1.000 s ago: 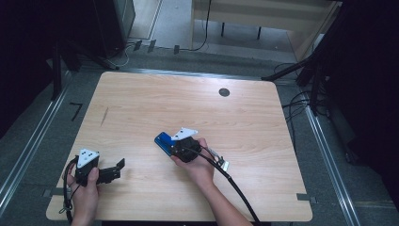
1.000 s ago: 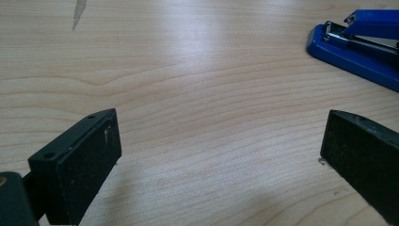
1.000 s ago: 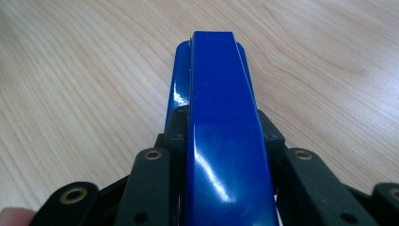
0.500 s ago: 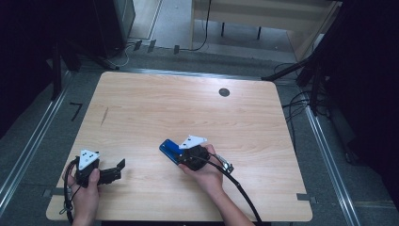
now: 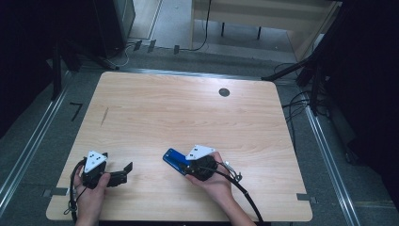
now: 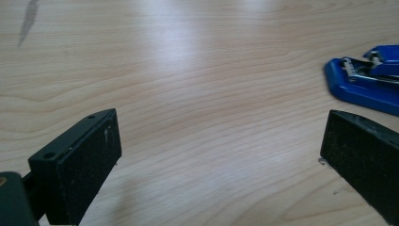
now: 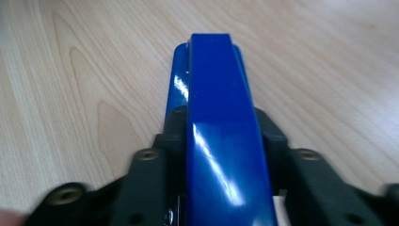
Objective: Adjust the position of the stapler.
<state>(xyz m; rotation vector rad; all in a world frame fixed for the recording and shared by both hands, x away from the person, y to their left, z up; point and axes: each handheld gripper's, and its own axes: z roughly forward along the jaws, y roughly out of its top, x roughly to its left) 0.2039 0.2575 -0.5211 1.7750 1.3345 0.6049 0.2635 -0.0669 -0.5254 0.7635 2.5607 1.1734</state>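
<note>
The wooden desk (image 5: 188,113) carries little: a dark round grommet (image 5: 224,92) near its far edge, a faint dark streak (image 5: 104,116) toward the left, and close to the near edge a blue stapler (image 5: 175,160) lying flat just right of the middle. The right gripper (image 5: 188,168) has come in over the rear of the stapler; in the right gripper view the glossy blue top arm (image 7: 219,122) runs straight up the middle with the black fingers (image 7: 150,165) flanking it on either side. Those fingers have just been opening a little, with the stapler between them, and they sit partway open and so close to its sides that I cannot tell whether they press on it or merely bracket it. The left gripper (image 5: 123,172) rests well apart near the left front corner, its fingers (image 6: 77,172) spread wide with nothing but bare wood between them; the stapler's nose shows at the upper right of the left gripper view. The step in hand looks like setting the stapler down or re-seating the grip on it. The next move calls for either backing the right fingers straight off along the stapler's length without nudging it, or closing squarely on its sides before any lift.
</note>
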